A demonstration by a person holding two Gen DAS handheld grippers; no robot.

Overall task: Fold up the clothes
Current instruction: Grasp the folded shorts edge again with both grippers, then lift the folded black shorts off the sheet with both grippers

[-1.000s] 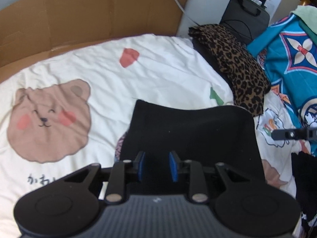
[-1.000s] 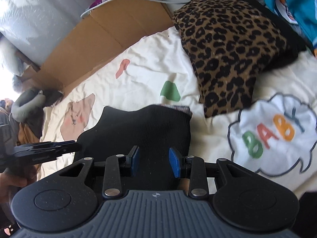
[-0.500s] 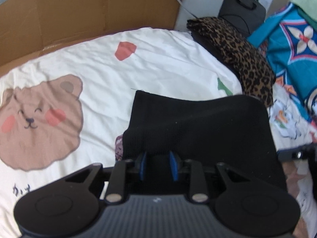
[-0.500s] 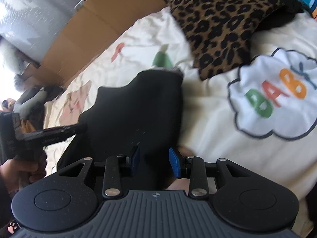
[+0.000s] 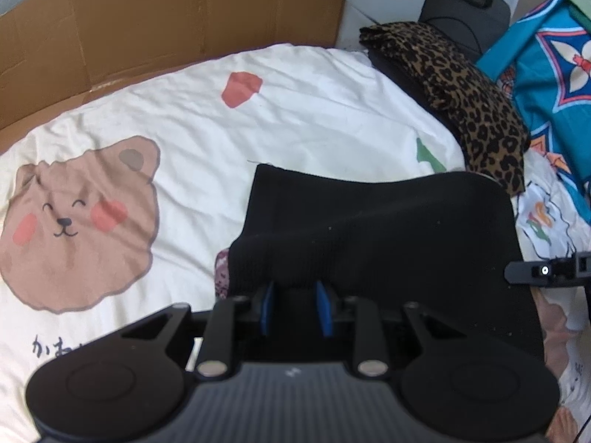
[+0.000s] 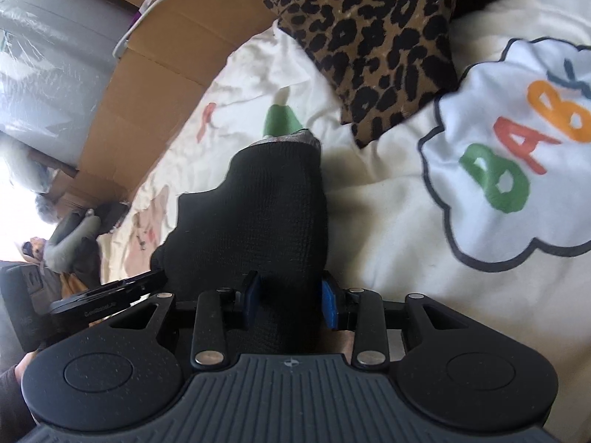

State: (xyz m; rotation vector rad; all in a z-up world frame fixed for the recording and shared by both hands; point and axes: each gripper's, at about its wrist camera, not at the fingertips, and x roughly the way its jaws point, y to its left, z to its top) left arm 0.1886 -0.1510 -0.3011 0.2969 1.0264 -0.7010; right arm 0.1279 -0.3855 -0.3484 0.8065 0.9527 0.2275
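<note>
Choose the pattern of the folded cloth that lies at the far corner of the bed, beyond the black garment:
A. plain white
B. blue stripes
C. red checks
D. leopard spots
D: the folded cloth beyond the black garment is brown with dark leopard spots.

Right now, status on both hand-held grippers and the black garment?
Left hand-held gripper and right hand-held gripper each astride a black knit garment edge, jaws not clamped. Garment on the printed bedsheet. Leopard-print cloth lies beyond it, apart.
</note>
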